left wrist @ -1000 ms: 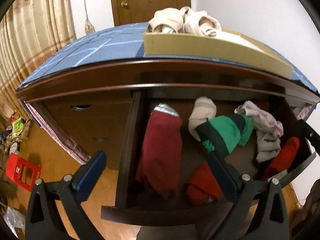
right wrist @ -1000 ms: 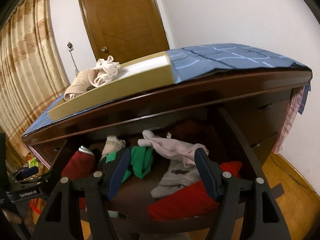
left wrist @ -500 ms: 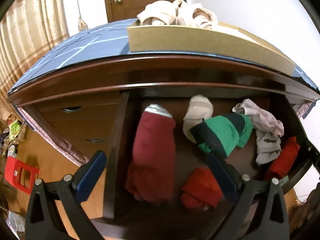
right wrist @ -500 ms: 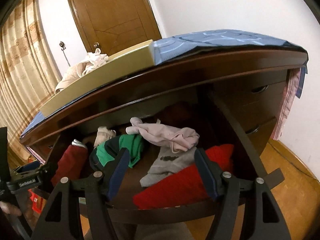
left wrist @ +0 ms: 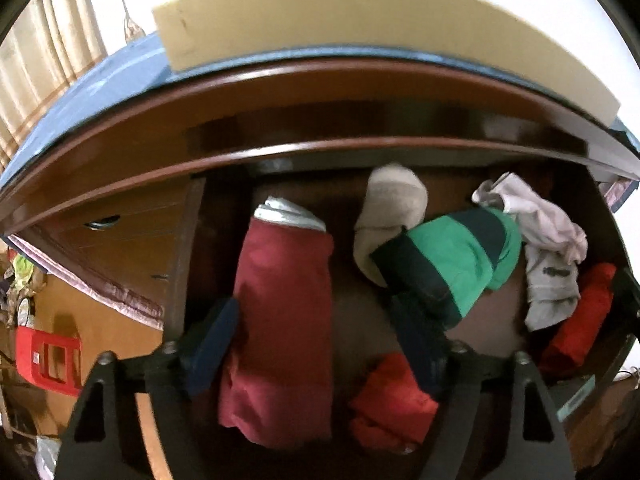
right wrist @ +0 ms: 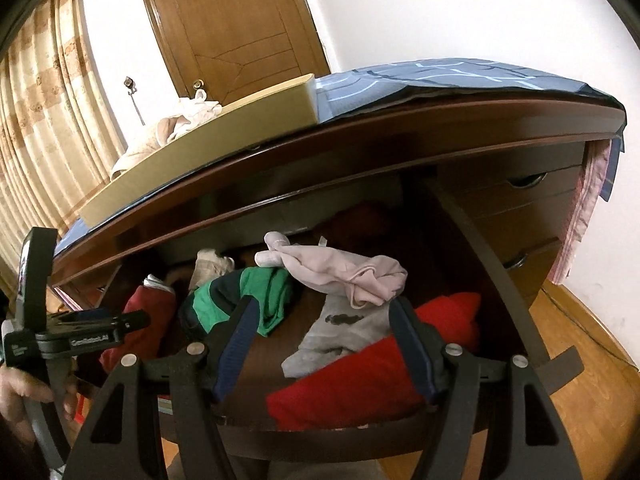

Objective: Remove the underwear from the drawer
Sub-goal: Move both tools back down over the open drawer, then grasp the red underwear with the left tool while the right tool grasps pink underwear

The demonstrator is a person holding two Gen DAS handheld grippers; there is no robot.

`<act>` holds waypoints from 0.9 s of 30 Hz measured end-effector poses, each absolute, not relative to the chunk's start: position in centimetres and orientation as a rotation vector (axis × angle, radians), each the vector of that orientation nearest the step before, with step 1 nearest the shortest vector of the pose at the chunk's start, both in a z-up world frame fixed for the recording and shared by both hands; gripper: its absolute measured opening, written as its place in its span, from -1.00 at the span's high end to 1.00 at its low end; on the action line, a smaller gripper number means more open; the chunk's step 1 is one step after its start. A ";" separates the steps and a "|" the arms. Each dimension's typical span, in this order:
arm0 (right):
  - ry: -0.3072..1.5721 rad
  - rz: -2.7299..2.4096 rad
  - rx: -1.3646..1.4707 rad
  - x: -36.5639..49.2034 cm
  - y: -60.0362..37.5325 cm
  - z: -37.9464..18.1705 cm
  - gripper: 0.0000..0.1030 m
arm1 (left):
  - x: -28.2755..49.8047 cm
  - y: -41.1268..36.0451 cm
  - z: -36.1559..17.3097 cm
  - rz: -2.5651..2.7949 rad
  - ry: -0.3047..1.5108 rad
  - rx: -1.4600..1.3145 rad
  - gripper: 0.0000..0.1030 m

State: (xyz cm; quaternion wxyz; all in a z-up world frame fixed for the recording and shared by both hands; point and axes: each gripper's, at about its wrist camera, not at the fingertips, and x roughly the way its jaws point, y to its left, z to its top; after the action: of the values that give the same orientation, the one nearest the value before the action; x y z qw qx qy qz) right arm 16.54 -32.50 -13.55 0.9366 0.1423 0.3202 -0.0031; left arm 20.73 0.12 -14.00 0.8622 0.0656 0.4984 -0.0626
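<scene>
Open drawer [left wrist: 188, 264] held a maroon garment [left wrist: 280, 320] between the spread left gripper [left wrist: 316, 344]; right gripper [right wrist: 320, 344] spread over grey underwear [right wrist: 340, 332].

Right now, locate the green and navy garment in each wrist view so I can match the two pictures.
Left wrist view: green and navy garment lies right of centre in the drawer, beside the cream bundle.
Right wrist view: green and navy garment lies left of centre, under the pink garment.
Shared landmark: the tan box on the dresser top.
</scene>
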 end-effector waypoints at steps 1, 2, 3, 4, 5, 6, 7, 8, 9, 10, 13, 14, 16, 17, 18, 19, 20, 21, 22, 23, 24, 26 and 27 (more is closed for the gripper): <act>0.654 -0.005 0.290 16.5 -32.5 -13.5 -0.35 | 21.0 0.1 -14.1 -0.125 1.060 0.133 -0.50; 0.654 -0.003 0.289 16.6 -32.4 -13.6 -0.35 | 21.4 0.2 -14.3 -0.116 1.083 0.128 -0.50; 0.656 0.000 0.287 16.7 -32.4 -13.6 -0.35 | 21.7 0.2 -14.5 -0.108 1.113 0.122 -0.46; 0.660 0.004 0.285 16.8 -32.3 -13.6 -0.35 | 22.1 0.0 -14.8 -0.107 1.145 0.125 -0.46; 0.661 0.005 0.283 16.8 -32.3 -13.6 -0.35 | 22.3 -0.4 -15.0 -0.098 1.167 0.159 -0.46; 0.664 0.008 0.282 16.9 -32.3 -13.6 -0.35 | 22.5 -0.7 -15.1 -0.092 1.178 0.179 -0.46; 0.666 0.011 0.286 17.0 -32.3 -13.7 -0.35 | 22.6 -1.0 -15.3 -0.083 1.195 0.201 -0.46; 0.666 0.013 0.288 17.0 -32.3 -13.7 -0.35 | 22.8 -1.3 -15.5 -0.074 1.210 0.219 -0.46; 0.666 0.014 0.289 17.1 -32.4 -13.7 -0.35 | 23.0 -1.5 -15.6 -0.070 1.219 0.231 -0.46; 0.667 0.015 0.292 17.1 -32.5 -13.7 -0.35 | 23.2 -1.8 -15.8 -0.067 1.236 0.252 -0.46; 0.669 0.023 0.294 17.3 -32.7 -13.8 -0.35 | 23.5 -2.5 -16.3 -0.058 1.273 0.297 -0.47; 0.670 0.024 0.289 17.3 -32.8 -13.7 -0.35 | 23.6 -2.7 -16.5 -0.060 1.284 0.310 -0.51; 0.672 0.023 0.279 17.4 -33.2 -13.7 -0.35 | 23.8 -3.4 -17.0 -0.076 1.317 0.347 -0.56; 0.673 0.024 0.276 17.4 -33.4 -13.6 -0.35 | 23.9 -3.6 -17.1 -0.079 1.328 0.360 -0.58; 0.674 0.025 0.270 17.5 -33.7 -13.6 -0.35 | 24.0 -3.9 -17.3 -0.083 1.339 0.370 -0.59; 0.675 0.025 0.265 17.6 -34.0 -13.5 -0.35 | 24.0 -4.0 -17.4 -0.087 1.342 0.371 -0.61; 0.677 0.028 0.260 17.8 -34.3 -13.4 -0.35 | 24.1 -4.1 -17.4 -0.093 1.343 0.369 -0.62; 0.684 0.039 0.253 18.2 -34.6 -13.2 -0.35 | 24.1 -4.1 -17.4 -0.095 1.343 0.365 -0.63; 0.698 0.057 0.243 18.7 -34.8 -12.9 -0.35 | 24.1 -4.0 -17.3 -0.096 1.340 0.353 -0.63; 0.719 0.081 0.228 19.3 -35.0 -12.7 -0.35 | 24.2 -3.9 -17.1 -0.095 1.338 0.347 -0.63; 0.745 0.110 0.202 20.0 -35.0 -12.4 -0.35 | 24.2 -3.9 -17.0 -0.089 1.335 0.345 -0.63; 0.791 0.190 0.111 21.5 -34.3 -11.9 -0.35 | 24.2 -3.3 -17.0 -0.079 1.330 0.337 -0.63; 0.812 0.215 0.079 22.0 -34.0 -11.8 -0.35 | 24.2 -3.4 -16.9 -0.075 1.325 0.330 -0.63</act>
State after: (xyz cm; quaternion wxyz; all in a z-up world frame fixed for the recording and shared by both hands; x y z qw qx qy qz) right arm 22.04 -34.00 -11.80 0.9124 0.0384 0.3940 0.1045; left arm 24.16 -3.38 -16.88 0.7751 0.1523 0.6122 -0.0346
